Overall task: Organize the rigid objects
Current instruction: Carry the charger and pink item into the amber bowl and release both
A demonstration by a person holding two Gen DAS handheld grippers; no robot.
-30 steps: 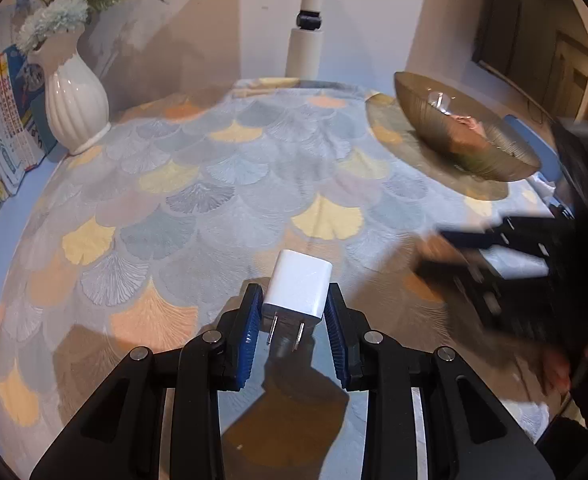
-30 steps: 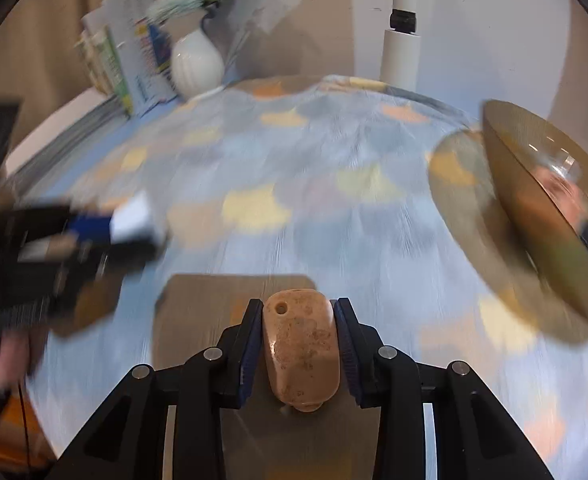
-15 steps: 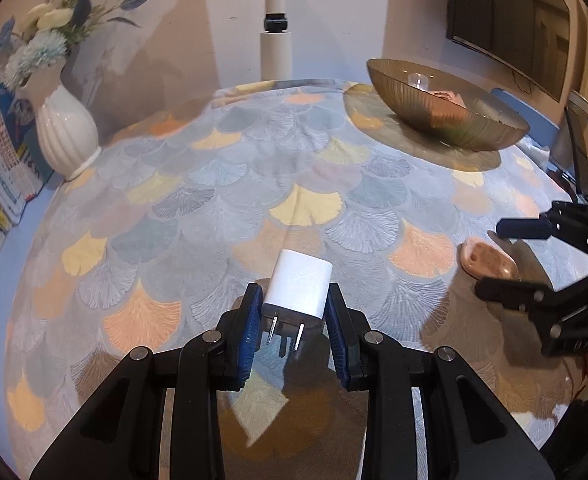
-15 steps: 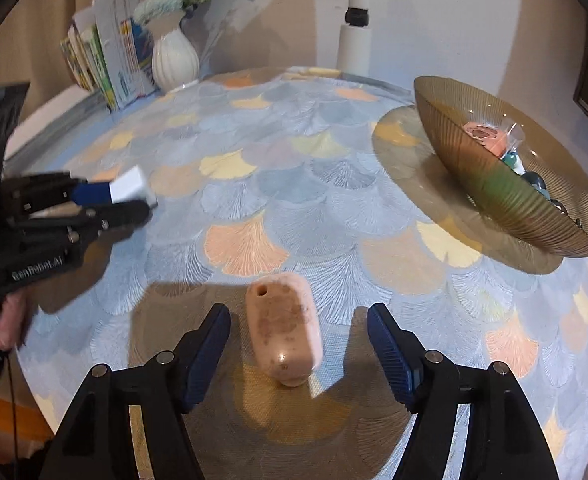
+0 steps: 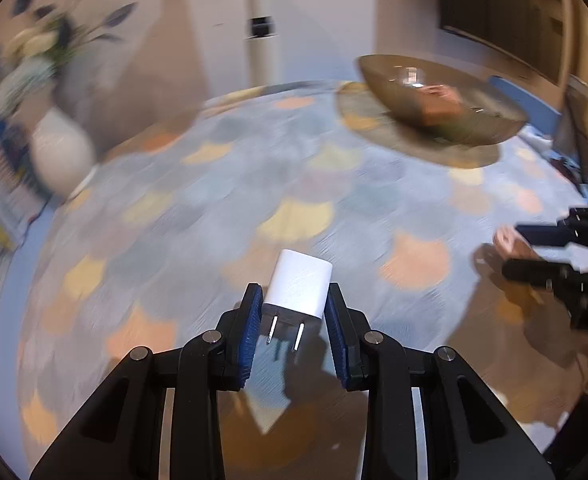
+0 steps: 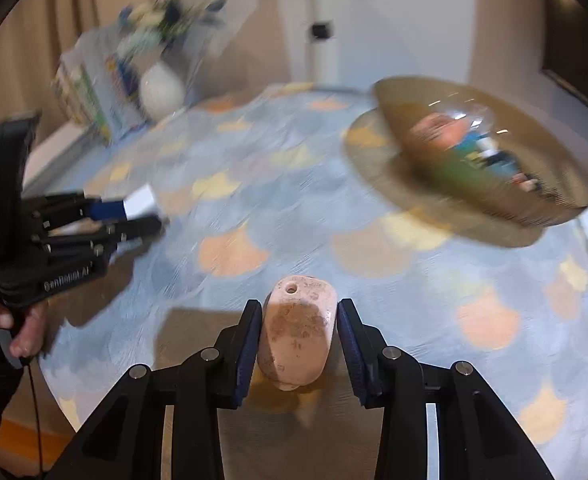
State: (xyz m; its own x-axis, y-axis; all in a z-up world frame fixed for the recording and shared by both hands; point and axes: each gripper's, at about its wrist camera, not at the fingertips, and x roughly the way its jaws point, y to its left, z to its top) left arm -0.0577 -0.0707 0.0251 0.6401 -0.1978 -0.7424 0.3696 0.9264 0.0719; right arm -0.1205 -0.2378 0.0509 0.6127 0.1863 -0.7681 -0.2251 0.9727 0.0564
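My left gripper point(image 5: 294, 312) is shut on a white plug adapter point(image 5: 298, 289), prongs toward the camera, held above the table. It also shows in the right wrist view point(image 6: 140, 204). My right gripper point(image 6: 298, 332) is shut on a pink stone point(image 6: 295, 334) with a small hole, held just above the tablecloth. The stone also shows in the left wrist view point(image 5: 507, 240). A bronze bowl point(image 6: 549, 208) with several small items sits at the far right.
A round table with a fan-patterned cloth point(image 5: 294, 184). A white vase with flowers point(image 5: 60, 156) and upright books point(image 6: 90, 100) stand at the back left. A white pole point(image 5: 260, 32) rises behind the table. The bowl point(image 5: 377, 76) sits back right.
My right gripper, open around the stone lying on the table half a second ago, has closed on it. Both views are blurred from motion. The left gripper still holds the adapter.
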